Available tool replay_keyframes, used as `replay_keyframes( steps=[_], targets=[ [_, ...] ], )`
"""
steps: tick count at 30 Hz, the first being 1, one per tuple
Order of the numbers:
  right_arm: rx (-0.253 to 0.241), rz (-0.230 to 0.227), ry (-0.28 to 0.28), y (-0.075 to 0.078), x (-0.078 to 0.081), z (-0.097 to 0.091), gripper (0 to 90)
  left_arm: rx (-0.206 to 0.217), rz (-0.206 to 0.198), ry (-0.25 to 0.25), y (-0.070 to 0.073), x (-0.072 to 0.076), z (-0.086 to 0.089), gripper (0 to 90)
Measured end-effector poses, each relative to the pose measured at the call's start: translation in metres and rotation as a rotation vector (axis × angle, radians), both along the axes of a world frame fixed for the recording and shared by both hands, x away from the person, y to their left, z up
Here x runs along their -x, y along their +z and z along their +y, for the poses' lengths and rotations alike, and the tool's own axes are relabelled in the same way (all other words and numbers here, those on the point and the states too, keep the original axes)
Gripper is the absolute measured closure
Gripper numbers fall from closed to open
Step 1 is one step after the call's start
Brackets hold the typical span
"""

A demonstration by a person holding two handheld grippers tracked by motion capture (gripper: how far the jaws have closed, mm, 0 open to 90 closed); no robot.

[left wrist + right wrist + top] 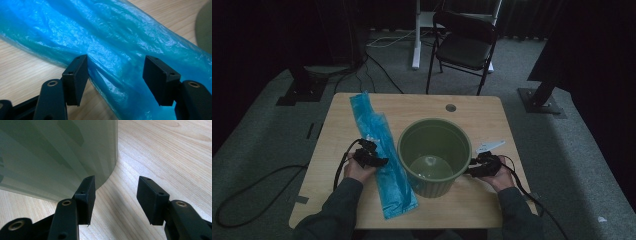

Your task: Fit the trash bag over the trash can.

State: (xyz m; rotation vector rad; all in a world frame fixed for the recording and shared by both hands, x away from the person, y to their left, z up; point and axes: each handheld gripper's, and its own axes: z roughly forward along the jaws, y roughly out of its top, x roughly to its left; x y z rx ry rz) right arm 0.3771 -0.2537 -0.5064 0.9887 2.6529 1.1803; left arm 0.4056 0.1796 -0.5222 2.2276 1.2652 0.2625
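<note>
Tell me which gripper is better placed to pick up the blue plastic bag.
Left. The left gripper is open with the blue plastic bag between its jaws; the right gripper faces the green bin.

The high view looks forward and down on the whole table point(492, 120), while the left gripper view sits close over the bag point(120, 37) and the right close beside the bin point(55, 152), both seen from above too.
</note>
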Motion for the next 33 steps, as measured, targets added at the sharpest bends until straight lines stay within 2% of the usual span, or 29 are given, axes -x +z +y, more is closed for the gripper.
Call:
replay_keyframes(
  steps=[4,6,8,10,14,18,20,23,25,30,32,33],
  targets=[
    [0.005,0.008,0.003,-0.001,0.000,0.001,48.5,-0.038,-0.029,-0.028,-0.001,0.000,-0.012,36.5],
    [0.004,0.007,0.002,-0.001,0.000,0.001,48.5,-0.080,-0.052,-0.033,-0.002,0.001,-0.018,37.0],
    [0.004,0.005,0.000,-0.001,0.000,0.001,48.5,-0.094,-0.060,-0.028,-0.001,0.001,-0.022,41.0],
    [0.003,0.003,0.000,0.000,0.000,0.001,48.5,-0.090,-0.062,-0.027,-0.001,0.001,-0.023,45.4],
    [0.000,0.002,0.000,0.000,0.000,0.001,48.5,-0.082,-0.065,-0.038,0.000,0.002,-0.023,62.4],
    [-0.001,0.004,0.000,0.000,0.000,0.001,48.6,-0.067,-0.060,-0.071,0.000,0.003,-0.024,80.8],
    [-0.004,0.007,-0.001,0.000,0.000,0.001,48.9,-0.069,-0.057,-0.088,0.000,0.003,-0.024,86.7],
    [-0.011,0.005,-0.004,0.001,0.000,0.001,49.0,-0.056,-0.045,-0.102,0.002,0.003,-0.023,88.4],
    [-0.013,0.004,-0.007,0.001,0.000,0.000,49.0,-0.047,-0.052,-0.106,0.004,0.003,-0.022,88.5],
    [-0.013,0.007,-0.005,0.000,-0.001,0.001,49.2,0.005,-0.076,-0.103,0.014,0.005,-0.018,88.6],
    [-0.013,0.007,-0.004,0.000,-0.001,0.001,49.4,0.011,-0.079,-0.101,0.015,0.006,-0.018,88.6],
    [-0.013,0.006,-0.003,0.000,-0.001,0.001,49.4,0.032,-0.080,-0.099,0.019,0.007,-0.016,88.6]
  ],
)
